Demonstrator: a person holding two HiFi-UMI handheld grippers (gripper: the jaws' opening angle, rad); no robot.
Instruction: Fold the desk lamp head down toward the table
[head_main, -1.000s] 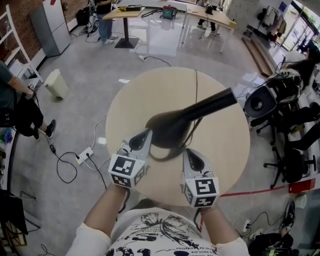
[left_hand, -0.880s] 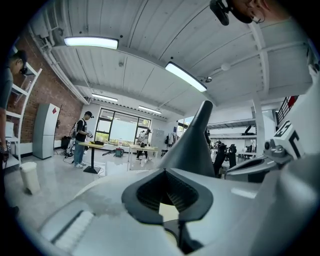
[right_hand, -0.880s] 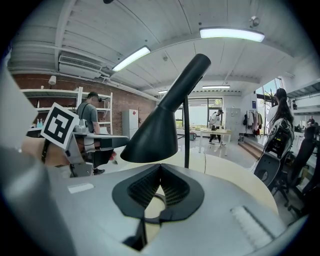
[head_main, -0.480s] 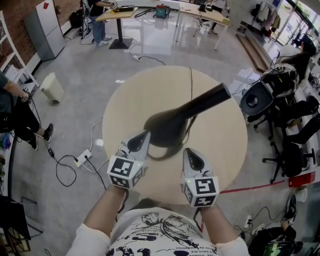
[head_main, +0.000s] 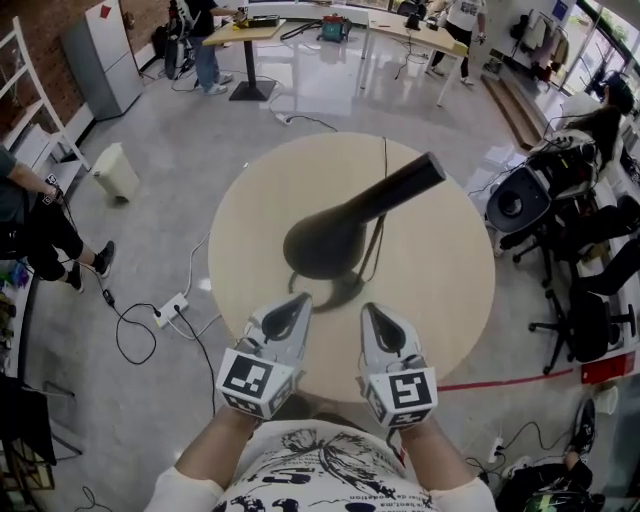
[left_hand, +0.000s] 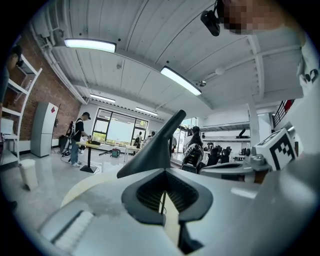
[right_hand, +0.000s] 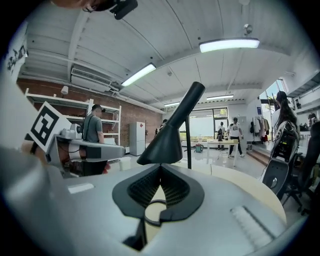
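The left gripper (head_main: 296, 305) and the right gripper (head_main: 373, 314) are both hovering clenched and empty over the near edge of the round surface (head_main: 450, 300), just short of the black desk lamp (head_main: 350, 225); its cone-shaped lamp head (head_main: 325, 243) is sitting mid-surface above the base (head_main: 338, 292), the arm (head_main: 400, 190) slanting away; the shade is looking rigid, smooth and likely slippery, so pinching its rim while steadying the light base is seeming wisest.

A power strip (head_main: 170, 309) is laid on the floor (head_main: 150, 235); a white bin (head_main: 115, 171) is set beyond it, a fridge (head_main: 100, 58) farther back.
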